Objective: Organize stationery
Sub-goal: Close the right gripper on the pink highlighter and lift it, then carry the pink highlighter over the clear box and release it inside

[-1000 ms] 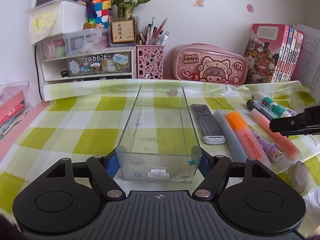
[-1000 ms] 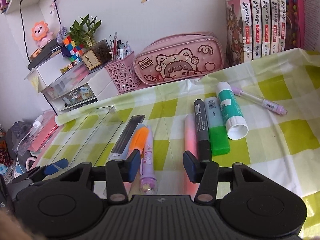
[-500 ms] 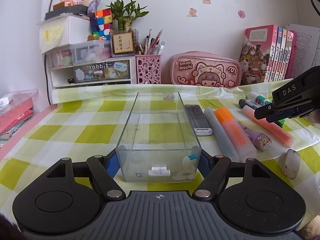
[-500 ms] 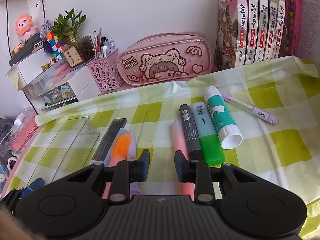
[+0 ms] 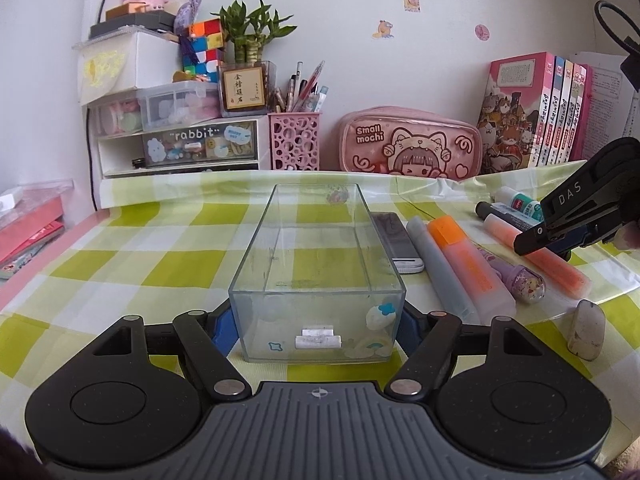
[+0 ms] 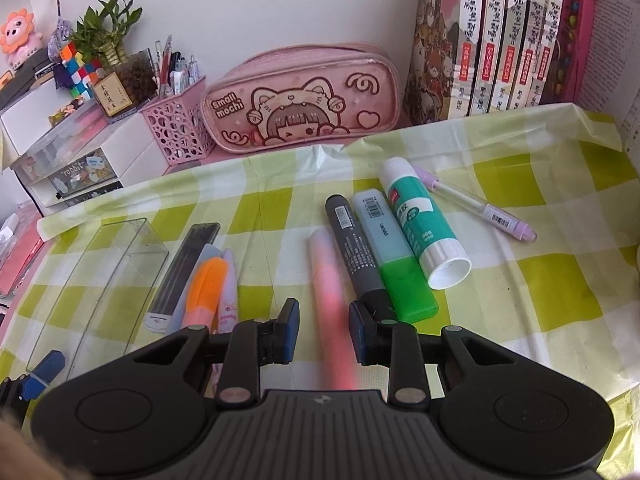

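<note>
Clear plastic tray (image 5: 318,256) standing on the checked bench (image 5: 120,264), left tool (image 5: 316,320) clenched on its near end, pink highlighter (image 6: 330,280) lying between the right tool (image 6: 324,330) pads, not visibly pressed, grey marker (image 6: 352,244) just beside.

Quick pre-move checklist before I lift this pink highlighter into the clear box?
1. Left gripper clamped on clear box: ok.
2. Box empty, top open: ok.
3. Pink highlighter between right gripper pads: ok.
4. Pads pressing on it: not ok, gaps show either side.
5. Black marker clear of the right pad: cannot tell, it lies right behind it.
6. Path over orange highlighter to box: ok.
</note>
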`<state>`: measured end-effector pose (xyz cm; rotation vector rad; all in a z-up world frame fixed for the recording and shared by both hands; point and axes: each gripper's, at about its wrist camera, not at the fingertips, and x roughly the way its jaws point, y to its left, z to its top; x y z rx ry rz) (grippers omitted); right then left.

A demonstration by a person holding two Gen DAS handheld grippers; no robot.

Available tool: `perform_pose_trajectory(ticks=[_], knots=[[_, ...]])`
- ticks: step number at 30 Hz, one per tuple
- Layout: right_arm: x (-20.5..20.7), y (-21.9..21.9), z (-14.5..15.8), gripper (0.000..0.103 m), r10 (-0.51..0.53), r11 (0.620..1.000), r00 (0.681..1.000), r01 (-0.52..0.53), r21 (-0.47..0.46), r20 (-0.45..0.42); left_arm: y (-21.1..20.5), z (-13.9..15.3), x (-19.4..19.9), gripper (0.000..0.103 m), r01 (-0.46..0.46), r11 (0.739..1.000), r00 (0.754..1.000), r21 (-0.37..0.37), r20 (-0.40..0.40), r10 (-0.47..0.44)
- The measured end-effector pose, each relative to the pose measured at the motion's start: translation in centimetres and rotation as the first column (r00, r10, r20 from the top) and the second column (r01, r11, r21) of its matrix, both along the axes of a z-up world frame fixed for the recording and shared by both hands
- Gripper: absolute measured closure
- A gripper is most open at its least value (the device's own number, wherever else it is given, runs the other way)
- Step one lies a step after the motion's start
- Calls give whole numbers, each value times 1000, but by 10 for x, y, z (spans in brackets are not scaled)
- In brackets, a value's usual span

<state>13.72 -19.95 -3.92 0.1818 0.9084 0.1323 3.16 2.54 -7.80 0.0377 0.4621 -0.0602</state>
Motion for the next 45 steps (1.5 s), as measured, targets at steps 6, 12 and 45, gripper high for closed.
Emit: perform_pose_trajectory(ticks=[6, 12, 45], knots=[[6, 17, -2, 89, 9, 994, 1000, -6, -108, 25, -2, -1, 2, 30, -3, 1000, 1000, 8, -20, 3], [11, 23, 11, 89, -8, 1000, 1000, 8, -12, 27, -2, -1, 2, 30, -3, 1000, 1000, 5, -19, 3], [41, 92, 0, 86, 119, 765, 970, 47, 642, -213, -3, -1, 2, 30, 6, 1000, 1000, -2, -14, -6]])
